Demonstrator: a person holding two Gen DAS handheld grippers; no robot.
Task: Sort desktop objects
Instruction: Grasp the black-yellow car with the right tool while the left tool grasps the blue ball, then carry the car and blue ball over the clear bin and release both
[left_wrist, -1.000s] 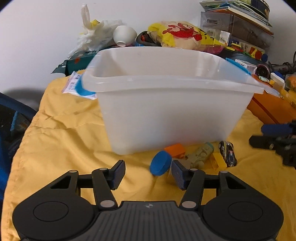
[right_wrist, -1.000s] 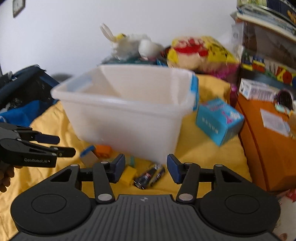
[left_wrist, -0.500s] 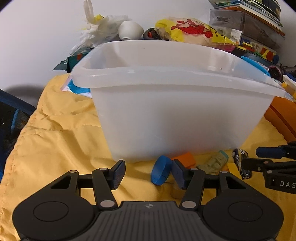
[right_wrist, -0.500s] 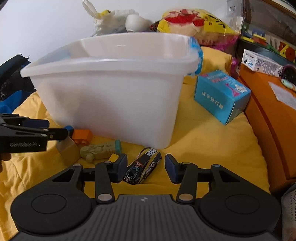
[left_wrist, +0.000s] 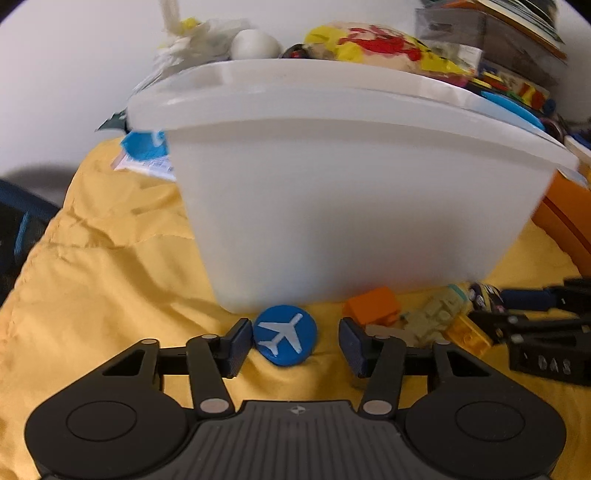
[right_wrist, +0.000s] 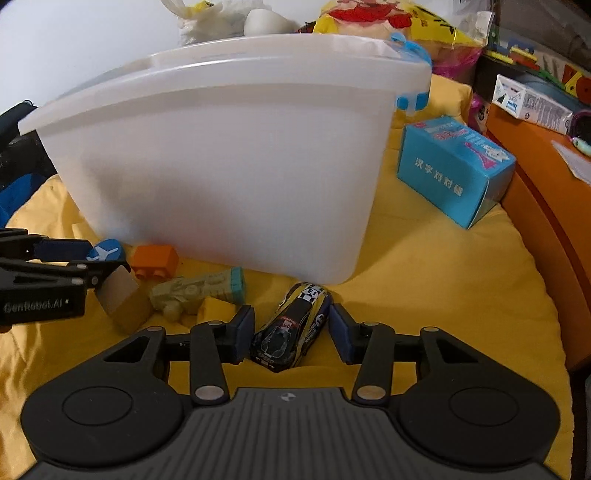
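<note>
**Bracketing the disc and the car, both grippers spread**

Straddling two items at once, I hold both tools low over the yellow cloth (left_wrist: 103, 280) that covers the desk, in front of the white bin (left_wrist: 351, 206).

Left gripper (left_wrist: 295, 343): fingers spread wide. The blue disc (left_wrist: 285, 339), marked with a white plane, lies flat on the cloth between them. It sits just beside my left pad and apart from the right one. I cannot tell whether the left pad touches it. The disc lies near the foot of the bin's front wall.

Right gripper (right_wrist: 291, 334): fingers spread, one on each side of the toy car (right_wrist: 291, 328). The car is black and yellow, with its nose toward my camera and its tail toward the bin. Both pads stand close to its flanks; contact cannot be confirmed.

Items between the two tools, along the bin's front wall:
- orange brick (right_wrist: 155, 260), next to the bin wall;
- pale green toy (right_wrist: 199, 291) with a teal end, lying on its side;
- yellow block (right_wrist: 214, 308), touching the green toy;
- tan block (right_wrist: 122, 295), close beside my left tool in the right camera.

A blue box (right_wrist: 454, 170) rests on the cloth toward the desk's right edge, well apart from the bin's corner.
</note>
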